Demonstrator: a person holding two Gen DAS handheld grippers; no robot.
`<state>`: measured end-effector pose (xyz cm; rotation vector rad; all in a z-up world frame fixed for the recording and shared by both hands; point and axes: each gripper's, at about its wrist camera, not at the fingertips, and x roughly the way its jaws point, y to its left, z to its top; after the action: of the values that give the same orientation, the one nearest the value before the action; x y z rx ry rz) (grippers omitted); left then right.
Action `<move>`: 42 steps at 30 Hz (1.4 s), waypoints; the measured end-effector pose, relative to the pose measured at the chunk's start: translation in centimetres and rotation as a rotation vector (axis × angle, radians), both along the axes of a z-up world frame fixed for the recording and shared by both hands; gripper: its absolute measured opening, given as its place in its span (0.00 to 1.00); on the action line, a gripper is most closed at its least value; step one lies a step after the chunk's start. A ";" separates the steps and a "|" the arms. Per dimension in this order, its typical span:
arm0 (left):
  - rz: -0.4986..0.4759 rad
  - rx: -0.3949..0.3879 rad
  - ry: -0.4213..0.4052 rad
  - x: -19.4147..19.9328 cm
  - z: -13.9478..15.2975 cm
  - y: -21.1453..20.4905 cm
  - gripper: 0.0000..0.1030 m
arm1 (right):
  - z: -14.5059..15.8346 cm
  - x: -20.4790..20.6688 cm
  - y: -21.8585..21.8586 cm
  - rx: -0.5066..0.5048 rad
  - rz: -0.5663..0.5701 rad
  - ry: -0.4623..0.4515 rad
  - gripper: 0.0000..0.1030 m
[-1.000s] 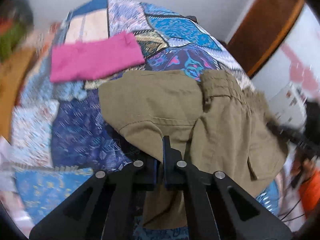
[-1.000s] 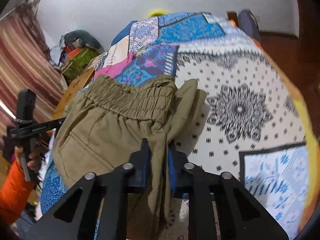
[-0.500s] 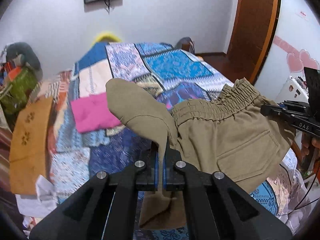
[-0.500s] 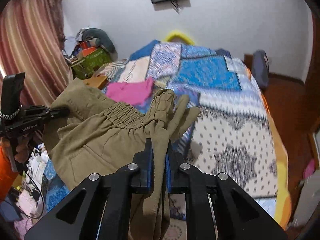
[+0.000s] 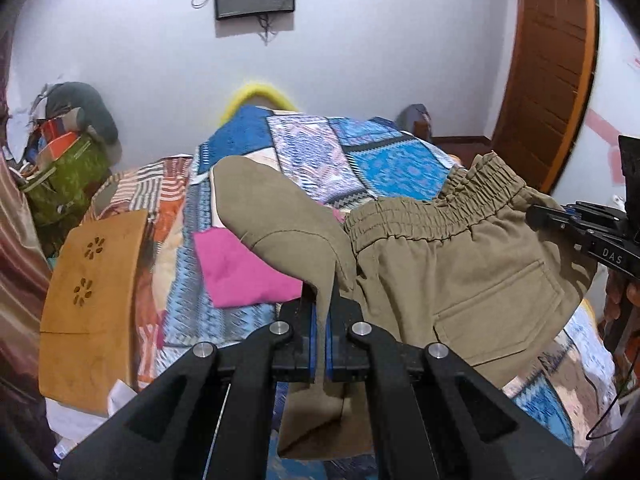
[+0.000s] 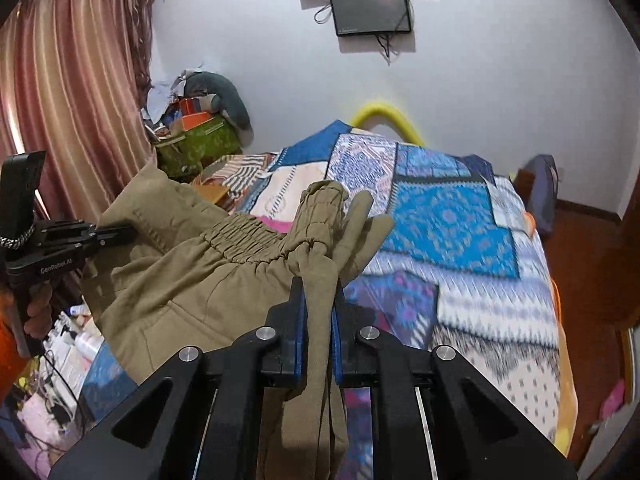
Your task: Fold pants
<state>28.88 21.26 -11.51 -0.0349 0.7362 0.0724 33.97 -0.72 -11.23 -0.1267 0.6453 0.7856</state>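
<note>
The left tool (image 5: 320, 300) is clamped tight on a thin fold of the olive pants (image 5: 460, 272), its blue pads pinching matte woven cloth that rises to a rounded flap at ten o'clock. The pants hang in the air between both tools, above the bed (image 5: 380, 160) with its patchwork quilt of blue printed panels. A flat pink cloth (image 5: 236, 268) lies on the quilt at nine o'clock of the left tool. The gathered, ribbed elastic waistband stretches toward three o'clock. The right tool (image 6: 320, 300) is closed on a thicker bunch beside the waistband, with crumpled folds fanning out at twelve o'clock.
</note>
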 end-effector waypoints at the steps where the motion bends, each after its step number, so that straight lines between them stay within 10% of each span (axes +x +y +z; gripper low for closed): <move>1: 0.014 0.000 0.000 0.8 -0.1 0.8 0.02 | 0.0 0.6 0.8 0.000 0.003 -0.005 0.09; 15: 0.145 -0.017 0.010 10.9 -4.1 9.8 0.02 | -3.5 9.1 9.5 -0.044 0.008 -0.017 0.09; 29: 0.197 -0.071 0.307 16.5 -19.6 16.8 0.14 | -12.5 14.2 12.9 -0.247 0.016 0.188 0.10; 42: 0.276 -0.038 0.280 10.1 -15.1 16.7 0.20 | -9.6 12.2 9.7 -0.283 -0.032 0.233 0.36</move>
<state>38.97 37.95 -26.57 -0.1653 1.0097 0.3315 46.17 8.97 -20.78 -0.2844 0.9766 0.6799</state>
